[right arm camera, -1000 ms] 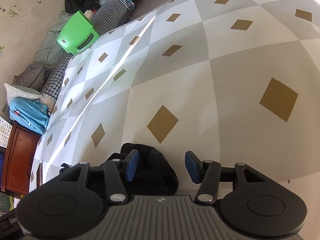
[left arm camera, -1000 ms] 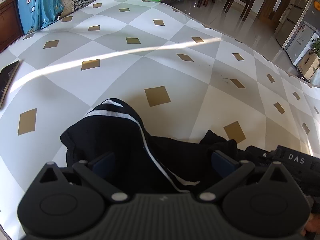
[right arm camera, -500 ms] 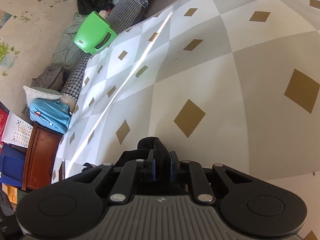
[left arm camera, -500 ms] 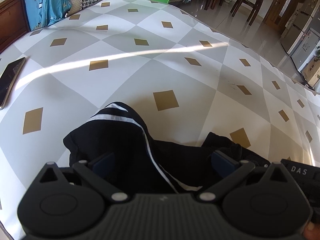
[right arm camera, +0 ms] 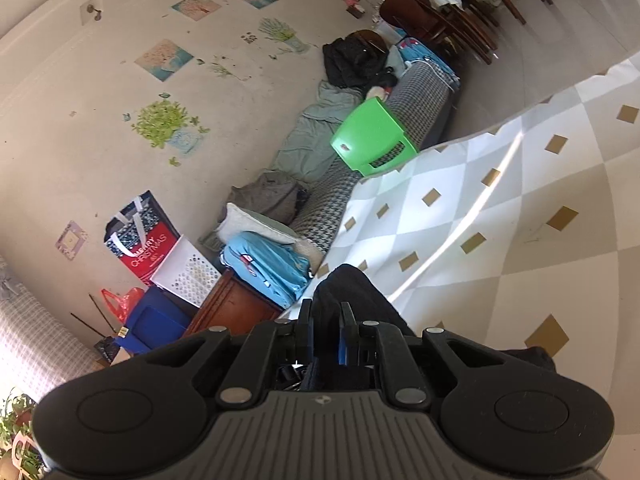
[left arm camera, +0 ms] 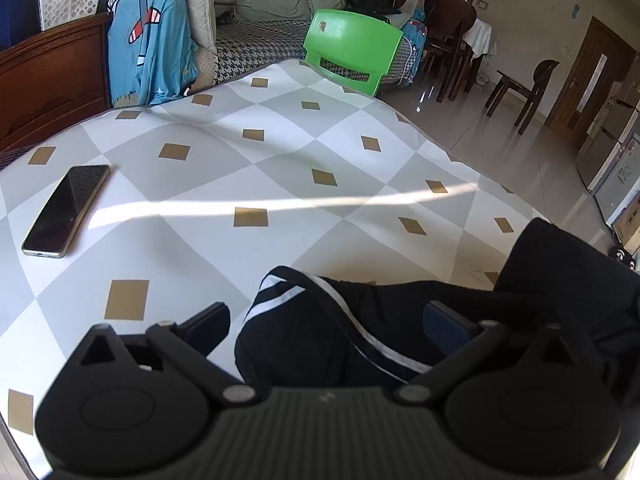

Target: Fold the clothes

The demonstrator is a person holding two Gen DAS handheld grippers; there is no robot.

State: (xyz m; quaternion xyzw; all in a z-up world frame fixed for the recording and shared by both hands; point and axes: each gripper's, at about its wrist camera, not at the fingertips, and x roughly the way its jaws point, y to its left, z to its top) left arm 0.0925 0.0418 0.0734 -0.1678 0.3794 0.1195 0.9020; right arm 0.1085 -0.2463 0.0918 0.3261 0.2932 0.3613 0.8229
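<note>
Near the table's front edge the black garment sits bunched, unfolded – right gripper clamped on a fold of it, left gripper spread wide around it. Folding barely started – all folds left.

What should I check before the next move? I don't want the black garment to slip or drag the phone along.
1. Right gripper shut on the black garment: ok, cloth is pinched between its pads.
2. Left gripper gripping: not ok, its jaws stand wide open with the garment lying between them.
3. Phone apart from the garment: ok, it lies off to the side on the mat.
4. White stripe visible for alignment: ok.
5. Garment lying flat: not ok, it is bunched.
6. Which part the right gripper holds: cannot tell.
</note>
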